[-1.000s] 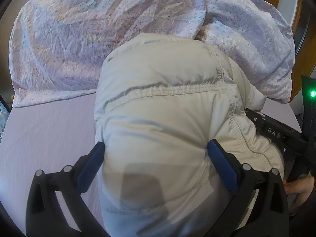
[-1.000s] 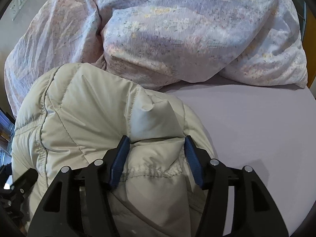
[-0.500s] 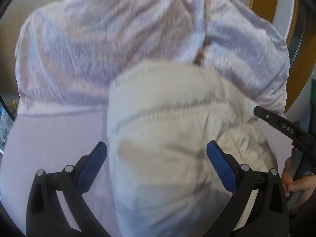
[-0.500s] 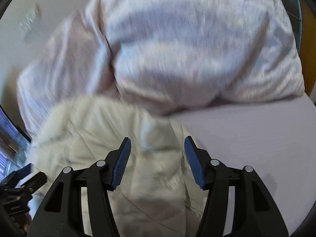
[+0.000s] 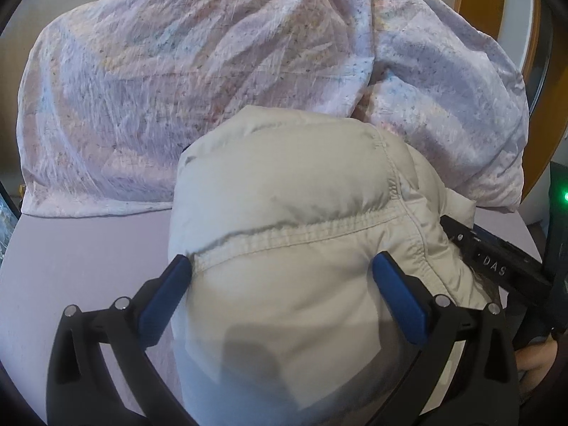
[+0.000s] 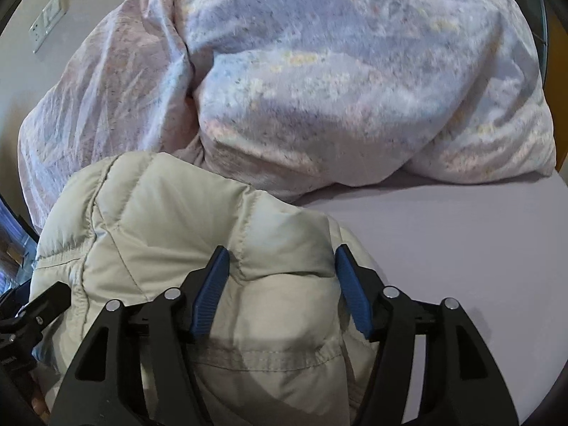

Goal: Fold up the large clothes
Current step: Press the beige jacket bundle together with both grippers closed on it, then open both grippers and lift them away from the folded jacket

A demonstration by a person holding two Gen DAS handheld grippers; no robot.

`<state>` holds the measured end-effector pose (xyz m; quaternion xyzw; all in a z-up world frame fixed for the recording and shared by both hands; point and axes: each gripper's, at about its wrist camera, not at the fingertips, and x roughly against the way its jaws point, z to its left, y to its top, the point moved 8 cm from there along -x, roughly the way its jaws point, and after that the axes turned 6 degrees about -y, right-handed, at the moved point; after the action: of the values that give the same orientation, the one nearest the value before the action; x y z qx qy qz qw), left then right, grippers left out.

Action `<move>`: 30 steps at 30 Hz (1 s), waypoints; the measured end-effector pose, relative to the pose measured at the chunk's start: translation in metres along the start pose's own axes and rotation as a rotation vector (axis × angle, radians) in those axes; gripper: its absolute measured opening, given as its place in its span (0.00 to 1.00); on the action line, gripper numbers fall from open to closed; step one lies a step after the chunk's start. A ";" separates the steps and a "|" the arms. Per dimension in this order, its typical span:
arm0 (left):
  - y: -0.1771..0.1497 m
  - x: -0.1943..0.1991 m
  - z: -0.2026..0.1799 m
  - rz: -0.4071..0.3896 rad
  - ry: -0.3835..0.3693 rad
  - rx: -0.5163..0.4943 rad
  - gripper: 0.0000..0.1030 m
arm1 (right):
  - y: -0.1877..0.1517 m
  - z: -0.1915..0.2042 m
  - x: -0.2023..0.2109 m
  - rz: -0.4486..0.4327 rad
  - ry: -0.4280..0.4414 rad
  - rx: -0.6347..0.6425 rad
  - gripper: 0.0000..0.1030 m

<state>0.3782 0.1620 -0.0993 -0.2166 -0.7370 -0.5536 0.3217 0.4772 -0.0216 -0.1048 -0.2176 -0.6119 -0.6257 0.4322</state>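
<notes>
One puffy coat, one big blanket, two grippers.

There is one puffy cream coat [image 5: 284, 241], bunched up on one bed sheet [image 5: 78, 269] that is pale purple. Behind the coat lies one big crumpled blanket [image 5: 177, 81] with tiny flowers. There are two grippers: the left gripper [image 5: 282, 277] and the right gripper [image 6: 282, 266], one at each side of the coat. Each gripper has two blue pads [image 5: 165, 294], so that makes four pads. On the wall behind the coat, up past the blanket, is one white switch plate [image 6: 49, 17]. Right of the coat, one small green light [image 5: 565, 197] glows. How many hands there are is too hard to tell.
</notes>
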 end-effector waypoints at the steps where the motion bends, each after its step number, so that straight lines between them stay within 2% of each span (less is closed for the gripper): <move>1: 0.000 -0.002 -0.001 -0.002 0.001 -0.001 0.98 | -0.001 0.000 -0.003 -0.001 0.003 -0.004 0.63; 12: -0.006 -0.005 0.001 -0.048 -0.008 0.004 0.98 | -0.003 0.004 -0.027 -0.035 0.019 -0.020 0.67; 26: -0.008 -0.004 0.002 -0.058 -0.003 0.009 0.98 | -0.008 -0.004 -0.021 -0.050 0.037 -0.042 0.68; 30: -0.007 -0.004 0.002 -0.056 -0.003 0.010 0.98 | -0.009 -0.007 -0.022 -0.043 0.029 -0.045 0.72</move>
<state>0.3757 0.1620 -0.1077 -0.1950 -0.7459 -0.5585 0.3061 0.4830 -0.0235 -0.1287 -0.2050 -0.5959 -0.6517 0.4221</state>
